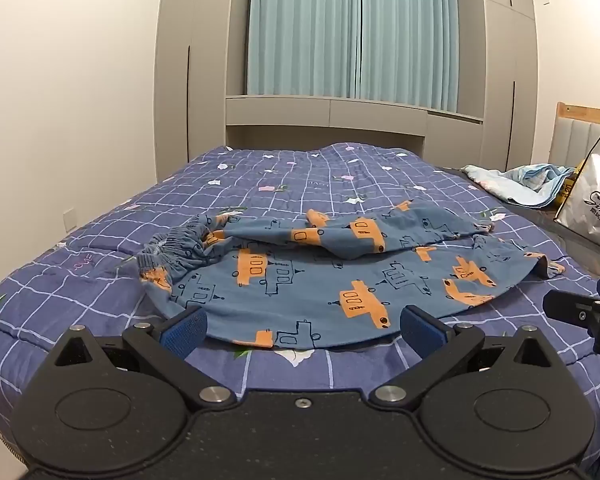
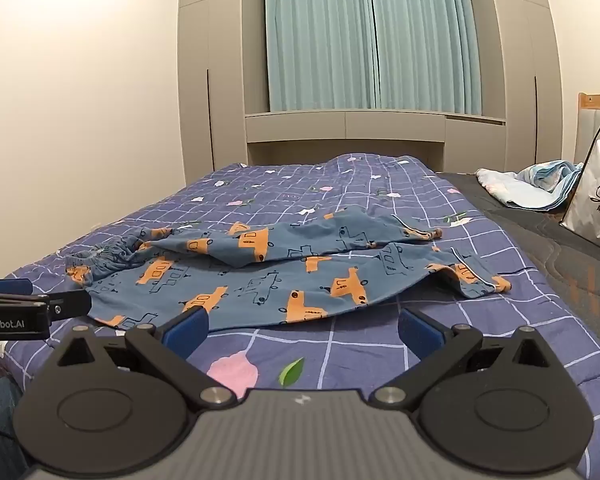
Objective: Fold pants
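From my remote station, a white wall point(image 1: 60, 80) closes the left of both views, and beside it grey wardrobes point(image 1: 192, 60) frame teal curtains point(image 1: 352, 28). A blue checked quilt point(image 1: 100, 240) covers the bed. On it lie the pants point(image 1: 300, 280), blue with orange vehicle prints: the gathered waistband point(image 1: 172, 248) sits at the left, and the legs run rightward to the cuffs point(image 2: 480, 280), with the far leg folded loosely across the near one. My left gripper point(image 1: 302, 328) hangs just above the near edge of the fabric, its blue pads point(image 1: 184, 330) spread wide with cloth showing between them, clamping nothing. My right gripper point(image 2: 302, 328) hovers further right over the quilt, just short of the pants' near hem, its fingers likewise fully parted and empty. Each tool appears at the edge of the other's view. At the far right, crumpled light-blue bedding point(image 1: 536, 180) lies beside a white shopping bag point(image 1: 596, 204) and a padded headboard point(image 1: 580, 136).
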Motion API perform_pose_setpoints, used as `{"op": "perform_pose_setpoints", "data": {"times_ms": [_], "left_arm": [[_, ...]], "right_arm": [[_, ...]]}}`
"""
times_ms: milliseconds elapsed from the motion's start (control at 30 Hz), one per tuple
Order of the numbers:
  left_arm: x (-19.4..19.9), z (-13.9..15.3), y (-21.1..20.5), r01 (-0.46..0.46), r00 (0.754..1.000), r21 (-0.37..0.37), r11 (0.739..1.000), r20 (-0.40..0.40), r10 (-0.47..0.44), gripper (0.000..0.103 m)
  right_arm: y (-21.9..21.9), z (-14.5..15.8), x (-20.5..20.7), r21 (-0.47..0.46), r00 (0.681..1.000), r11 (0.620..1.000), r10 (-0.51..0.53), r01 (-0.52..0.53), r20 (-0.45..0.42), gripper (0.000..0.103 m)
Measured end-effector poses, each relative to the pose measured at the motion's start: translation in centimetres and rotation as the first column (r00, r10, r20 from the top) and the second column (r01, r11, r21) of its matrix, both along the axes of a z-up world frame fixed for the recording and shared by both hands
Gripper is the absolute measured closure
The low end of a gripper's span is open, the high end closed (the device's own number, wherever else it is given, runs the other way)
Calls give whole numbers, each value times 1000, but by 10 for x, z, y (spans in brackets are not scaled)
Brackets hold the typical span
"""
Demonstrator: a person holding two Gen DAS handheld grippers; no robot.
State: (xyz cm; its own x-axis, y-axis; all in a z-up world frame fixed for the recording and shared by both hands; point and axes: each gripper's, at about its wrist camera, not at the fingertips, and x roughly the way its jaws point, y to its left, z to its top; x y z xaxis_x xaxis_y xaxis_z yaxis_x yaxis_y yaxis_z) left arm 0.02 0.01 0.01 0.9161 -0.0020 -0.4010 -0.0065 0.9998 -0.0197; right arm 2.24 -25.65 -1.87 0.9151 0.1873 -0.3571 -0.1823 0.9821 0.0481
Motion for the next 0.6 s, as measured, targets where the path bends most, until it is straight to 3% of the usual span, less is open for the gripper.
{"op": "perform_pose_setpoints", "data": {"times_ms": [600], "left_arm": [[0,0,0,0,1000,2,1000,1,0,0]], "right_arm": [[0,1,-1,2,1000,1000,3,-3,-1,0]]}}
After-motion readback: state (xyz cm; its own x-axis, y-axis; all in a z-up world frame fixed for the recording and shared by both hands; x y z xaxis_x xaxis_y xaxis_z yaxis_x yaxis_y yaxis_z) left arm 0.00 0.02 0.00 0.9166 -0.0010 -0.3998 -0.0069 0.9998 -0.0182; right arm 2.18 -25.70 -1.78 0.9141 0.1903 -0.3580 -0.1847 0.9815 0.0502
